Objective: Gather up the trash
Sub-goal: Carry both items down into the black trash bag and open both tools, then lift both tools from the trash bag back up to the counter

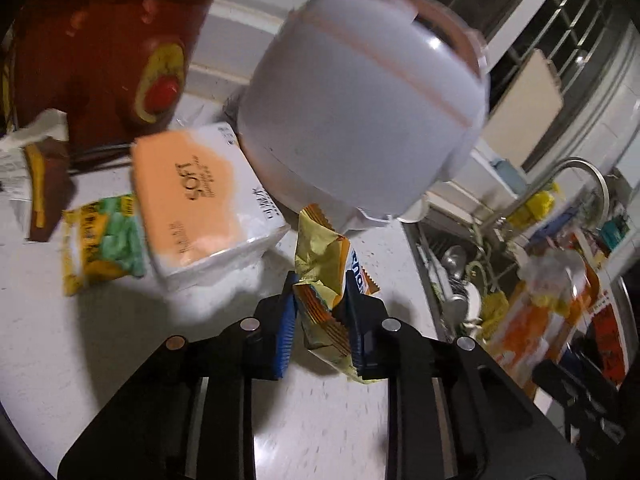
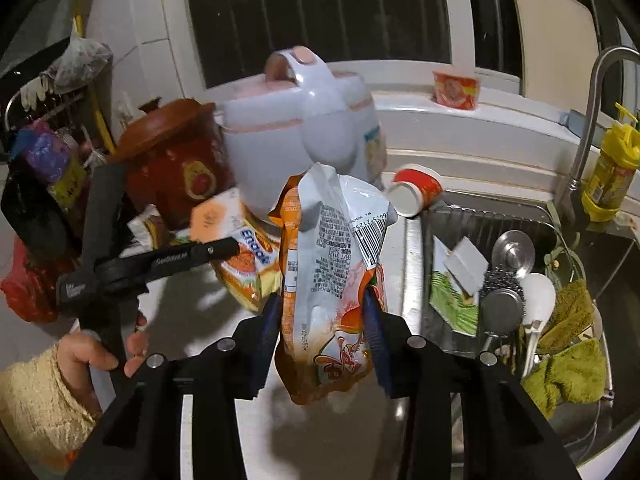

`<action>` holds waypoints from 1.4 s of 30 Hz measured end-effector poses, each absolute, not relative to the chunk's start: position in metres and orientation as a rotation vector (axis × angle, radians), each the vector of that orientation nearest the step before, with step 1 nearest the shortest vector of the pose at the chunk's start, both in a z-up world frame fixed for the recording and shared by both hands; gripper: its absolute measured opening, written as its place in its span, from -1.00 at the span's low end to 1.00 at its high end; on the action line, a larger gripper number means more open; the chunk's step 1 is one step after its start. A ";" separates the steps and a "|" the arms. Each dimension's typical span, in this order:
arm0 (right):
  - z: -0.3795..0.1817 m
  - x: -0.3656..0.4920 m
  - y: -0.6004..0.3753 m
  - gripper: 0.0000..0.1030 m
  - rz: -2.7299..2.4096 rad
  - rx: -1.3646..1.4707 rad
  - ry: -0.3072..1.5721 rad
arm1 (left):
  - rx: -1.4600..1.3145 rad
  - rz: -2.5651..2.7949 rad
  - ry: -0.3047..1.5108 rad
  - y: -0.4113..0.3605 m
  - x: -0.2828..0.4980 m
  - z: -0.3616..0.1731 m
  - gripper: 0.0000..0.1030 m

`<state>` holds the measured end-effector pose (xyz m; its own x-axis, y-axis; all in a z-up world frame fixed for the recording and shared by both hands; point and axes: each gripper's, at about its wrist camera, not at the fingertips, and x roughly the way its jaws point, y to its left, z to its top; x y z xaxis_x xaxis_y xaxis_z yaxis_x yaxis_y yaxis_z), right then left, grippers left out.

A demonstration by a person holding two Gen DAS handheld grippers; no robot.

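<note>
A crumpled yellow-and-orange snack wrapper (image 1: 320,256) stands on the white counter (image 1: 120,340) just in front of the rice cooker. My left gripper (image 1: 321,284) is shut on it, with both blue pads against its sides. The right wrist view shows a large white-and-orange snack bag (image 2: 328,240) held upright above the counter edge, and my right gripper (image 2: 322,298) is shut on its lower half. A hand (image 2: 100,356) in a yellow sleeve holds the left gripper at the left of that view, and its fingers reach the yellow wrapper (image 2: 248,272).
A white rice cooker (image 1: 360,108) and a brown clay pot (image 1: 108,52) stand at the back. A tissue pack (image 1: 200,200) and a green-and-yellow wrapper (image 1: 104,248) lie to the left. The sink (image 2: 416,280) on the right holds dishes and cloths. A red paper cup (image 2: 416,192) lies beside it.
</note>
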<state>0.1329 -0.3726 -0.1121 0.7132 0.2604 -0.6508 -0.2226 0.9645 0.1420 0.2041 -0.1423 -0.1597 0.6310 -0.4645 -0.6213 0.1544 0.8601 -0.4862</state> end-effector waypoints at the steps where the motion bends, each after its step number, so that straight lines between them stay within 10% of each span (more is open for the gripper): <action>1: -0.108 0.129 -0.368 -0.20 0.277 0.059 0.722 | -0.405 -0.366 0.807 -0.135 0.195 -0.154 -0.58; 17: -0.094 -0.038 -0.199 -0.20 0.823 0.002 0.872 | -0.277 -0.425 0.933 0.055 -0.078 -0.114 -0.59; 34: -0.433 -0.073 -0.078 -0.09 0.667 -0.185 1.465 | -0.275 -0.230 1.446 0.100 -0.101 -0.460 -0.58; 36: -0.469 -0.068 -0.073 0.37 0.581 -0.246 1.504 | -0.219 -0.198 1.517 0.095 -0.097 -0.487 -0.49; 42: -0.463 -0.074 -0.086 0.49 0.477 -0.255 1.519 | -0.143 -0.175 1.534 0.103 -0.104 -0.462 0.21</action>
